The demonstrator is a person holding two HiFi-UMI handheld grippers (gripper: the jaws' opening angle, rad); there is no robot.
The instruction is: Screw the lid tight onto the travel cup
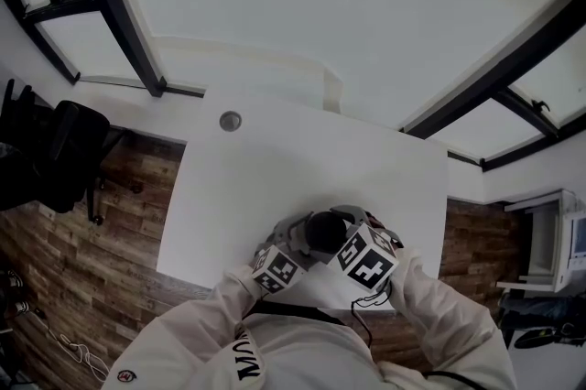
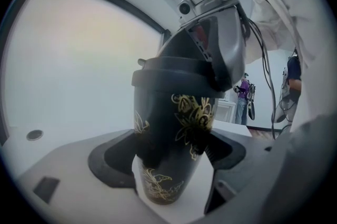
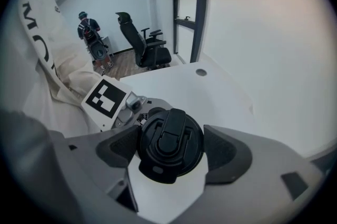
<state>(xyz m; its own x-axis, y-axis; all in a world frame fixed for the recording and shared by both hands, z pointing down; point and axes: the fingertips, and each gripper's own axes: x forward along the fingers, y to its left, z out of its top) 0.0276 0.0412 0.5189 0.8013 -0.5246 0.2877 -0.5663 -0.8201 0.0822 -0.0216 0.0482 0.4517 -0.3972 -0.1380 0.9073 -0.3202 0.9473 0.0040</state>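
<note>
1. My left gripper (image 2: 171,157) has its fingers clamped on the travel cup (image 2: 163,112), upright at the desk's (image 1: 275,168) near edge.
2. The lid (image 3: 168,136) sits on the cup.
3. My right gripper (image 3: 169,150) is above it, fingers wide but hugging the lid's rim.
4. Looks like I'm mid-screwing. Next I'd twist the lid while the left holds firm.

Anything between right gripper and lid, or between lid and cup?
Nothing visible. The lid already sits on the cup, with no gap showing in the left gripper view. The right gripper closes on the lid's rim from both sides. The left gripper clamps the cup's body.
</note>
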